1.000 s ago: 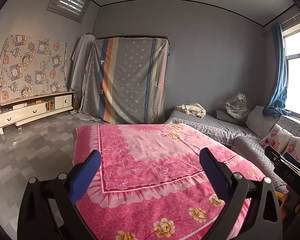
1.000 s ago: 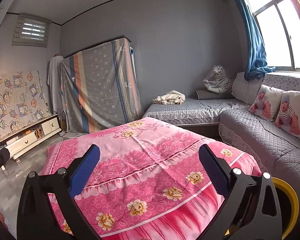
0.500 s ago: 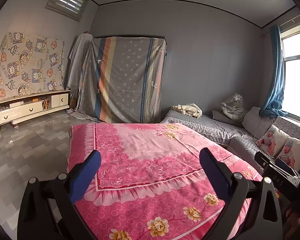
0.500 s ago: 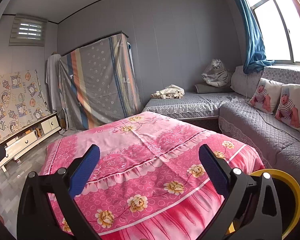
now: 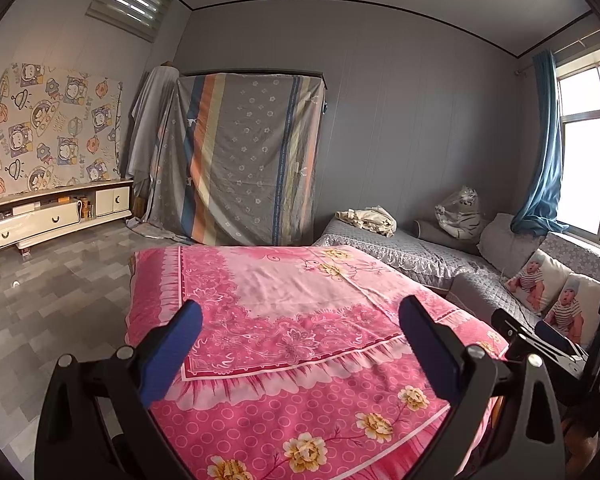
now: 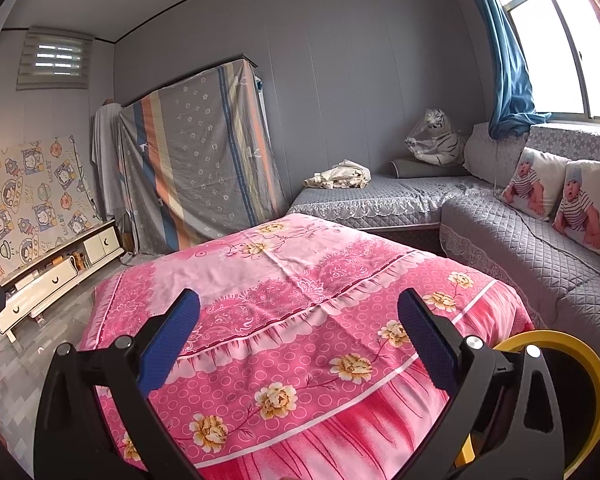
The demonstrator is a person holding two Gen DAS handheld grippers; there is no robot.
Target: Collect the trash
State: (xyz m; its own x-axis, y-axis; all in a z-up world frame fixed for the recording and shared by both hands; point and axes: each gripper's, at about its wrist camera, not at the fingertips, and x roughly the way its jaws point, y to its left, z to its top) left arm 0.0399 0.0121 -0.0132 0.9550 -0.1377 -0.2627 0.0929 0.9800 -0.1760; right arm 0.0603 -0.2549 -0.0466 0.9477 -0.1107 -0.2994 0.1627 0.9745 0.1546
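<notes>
Both grippers hang over the near end of a table covered with a pink flowered cloth (image 5: 300,300), and neither holds anything: the left gripper (image 5: 300,344) has its blue-padded fingers spread wide with only cloth between them, and the right gripper (image 6: 300,340) stands just as wide and just as empty. No trash shows on the cloth in either view, so the scene fits a search for litter as well as a table already cleared. A yellow-rimmed bin (image 6: 560,364) sits low at the right, just beside the table's corner and partly hidden behind the right gripper; its inside cannot be seen. Around the table stand a grey sofa (image 6: 520,248) with baby-print cushions (image 6: 560,200), a crumpled cloth (image 6: 340,174), a toy tiger (image 6: 436,140) and a low white cabinet (image 5: 56,216). Nothing blocks the grippers over the table.
</notes>
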